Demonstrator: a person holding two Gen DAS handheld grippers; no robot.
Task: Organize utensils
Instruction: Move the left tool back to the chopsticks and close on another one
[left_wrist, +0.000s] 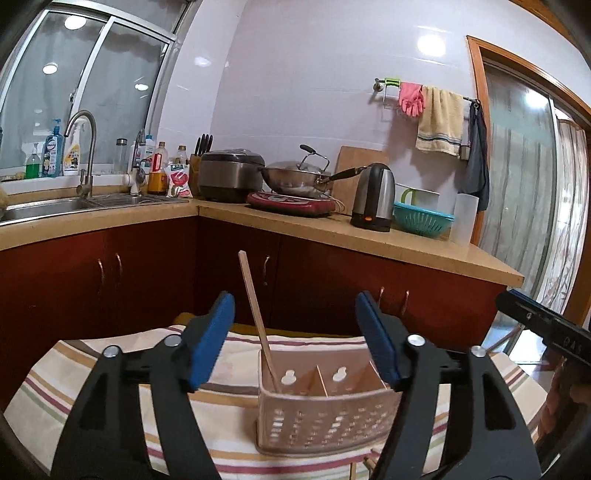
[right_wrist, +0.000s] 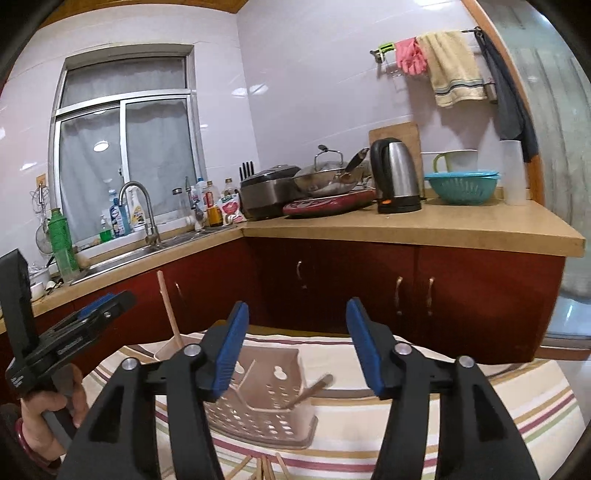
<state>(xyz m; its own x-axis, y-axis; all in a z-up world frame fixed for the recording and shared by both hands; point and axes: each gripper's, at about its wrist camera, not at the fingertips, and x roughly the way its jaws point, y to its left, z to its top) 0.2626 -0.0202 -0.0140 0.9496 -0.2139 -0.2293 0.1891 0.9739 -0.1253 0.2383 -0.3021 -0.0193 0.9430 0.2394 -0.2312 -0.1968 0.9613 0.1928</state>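
A pinkish perforated utensil basket (left_wrist: 325, 417) (right_wrist: 258, 410) with dividers stands on the striped cloth. One wooden chopstick (left_wrist: 256, 317) (right_wrist: 169, 308) stands upright in its left compartment. A second chopstick (right_wrist: 314, 387), blurred, leans low in the right compartment. My left gripper (left_wrist: 297, 339) is open just behind the basket; the upright chopstick rises between its blue pads without touching them. My right gripper (right_wrist: 297, 350) is also open above the basket's right part and holds nothing. Each gripper shows in the other's view: the left gripper (right_wrist: 107, 304) in a hand (right_wrist: 55, 402), and the right gripper (left_wrist: 517, 304).
Several loose chopsticks (right_wrist: 266, 467) lie on the striped cloth (left_wrist: 92, 369) at the near edge. Behind are red cabinets (left_wrist: 147, 266), an L-shaped counter (left_wrist: 406, 243) with a sink (left_wrist: 74, 203), a wok, a kettle (left_wrist: 373, 195) and a teal colander (left_wrist: 423, 219).
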